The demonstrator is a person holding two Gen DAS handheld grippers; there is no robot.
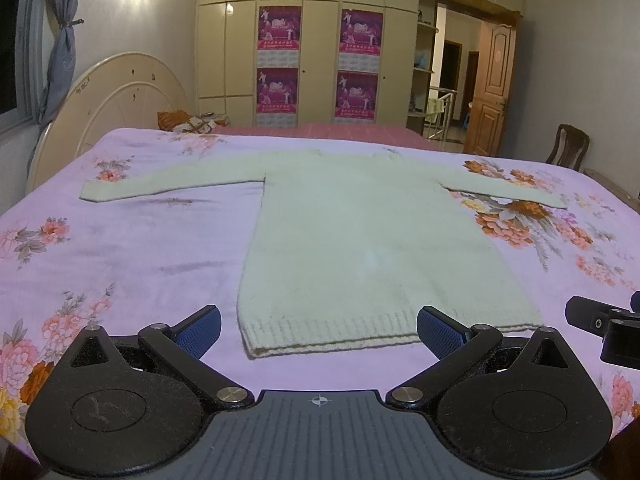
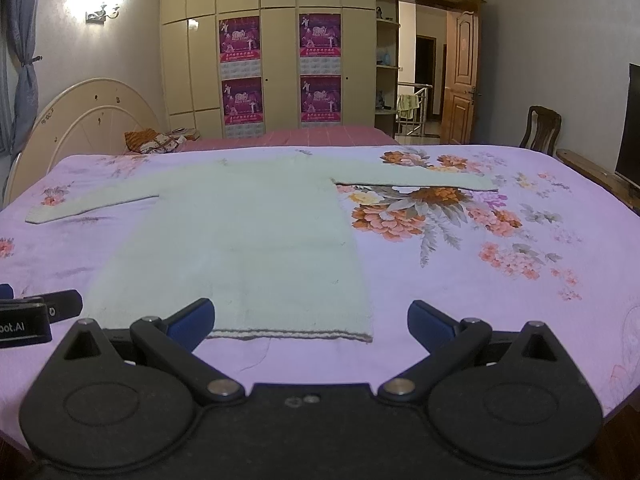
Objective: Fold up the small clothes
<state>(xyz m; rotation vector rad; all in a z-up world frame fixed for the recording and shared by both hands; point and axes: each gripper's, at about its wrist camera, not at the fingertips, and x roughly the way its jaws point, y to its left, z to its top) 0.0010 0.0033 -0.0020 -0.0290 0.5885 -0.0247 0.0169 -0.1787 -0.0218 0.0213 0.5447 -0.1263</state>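
A small pale green knitted sweater (image 1: 352, 240) lies flat on the lilac floral bedspread (image 1: 120, 248), both sleeves spread out, ribbed hem nearest me. It also shows in the right wrist view (image 2: 248, 240). My left gripper (image 1: 319, 330) is open and empty, its blue-padded fingers (image 1: 202, 330) just short of the hem, straddling its left and middle part. My right gripper (image 2: 311, 322) is open and empty, just short of the hem's right corner. Each gripper's edge shows in the other's view, the right one (image 1: 604, 328) and the left one (image 2: 36, 316).
The bedspread (image 2: 500, 280) covers a bed with a cream headboard (image 1: 116, 104) at the far left. A wardrobe with posters (image 1: 320, 64), a wooden door (image 1: 490, 88), a wooden chair (image 2: 540, 128) and a dark screen (image 2: 630, 124) stand beyond.
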